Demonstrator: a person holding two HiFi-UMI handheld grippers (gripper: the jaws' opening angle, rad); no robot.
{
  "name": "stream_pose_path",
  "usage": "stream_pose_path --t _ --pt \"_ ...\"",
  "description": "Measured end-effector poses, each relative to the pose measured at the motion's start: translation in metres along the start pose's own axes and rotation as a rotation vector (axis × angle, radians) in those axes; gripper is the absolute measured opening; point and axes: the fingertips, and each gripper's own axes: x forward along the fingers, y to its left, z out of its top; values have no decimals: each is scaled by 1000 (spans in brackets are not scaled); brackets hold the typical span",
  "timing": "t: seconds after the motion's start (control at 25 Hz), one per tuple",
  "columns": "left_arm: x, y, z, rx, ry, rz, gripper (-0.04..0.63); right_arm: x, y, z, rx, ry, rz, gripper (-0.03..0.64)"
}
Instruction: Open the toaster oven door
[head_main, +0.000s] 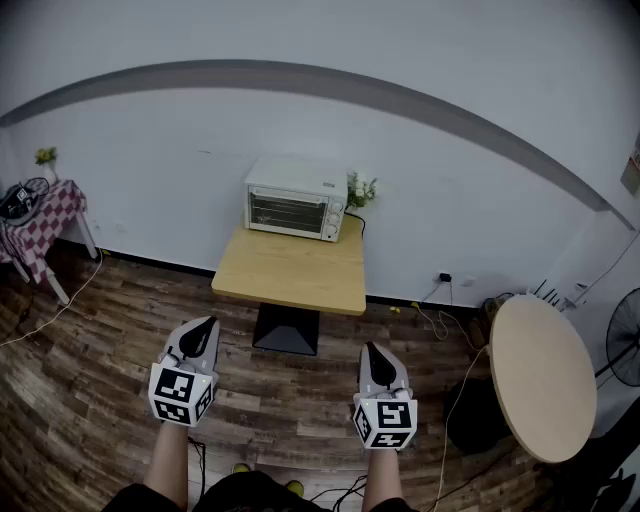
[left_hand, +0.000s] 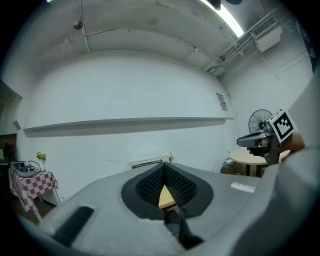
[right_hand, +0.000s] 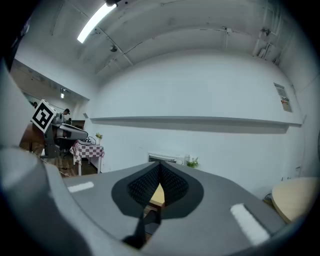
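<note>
Room: wood floor (head_main: 90, 390), white wall behind.
Far left: checkered table (head_main: 48, 212).
Left gripper (head_main: 209, 322): lower left, jaws together, empty.
Toaster oven (head_main: 296, 199): upper middle, door shut, at the back of a square table (head_main: 295, 272).
Right gripper (head_main: 369, 347): lower middle, jaws together, empty.
Right: round table (head_main: 543, 375).

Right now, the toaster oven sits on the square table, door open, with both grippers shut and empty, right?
No: the head view shows the toaster oven with its door closed. It does sit on the square table, and the left gripper and right gripper are shut and empty.
</note>
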Motion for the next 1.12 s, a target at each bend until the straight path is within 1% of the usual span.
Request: stream_pose_path --t 0.44,0.68,0.84,1.12 --pt "-2 5 0 6 -1 -10 -2 2 10 3 -7 -1 -7 -2" --pt "-6 10 2 -6 -7 -14 -2 -1 15 10 13 -29 1 2" --pt "-6 15 -3 -12 -1 -22 -2 1 20 9 20 -24 -1 8" --pt "-12 37 -11 -12 -3 -49 -2 11 50 7 18 -11 -4 9"
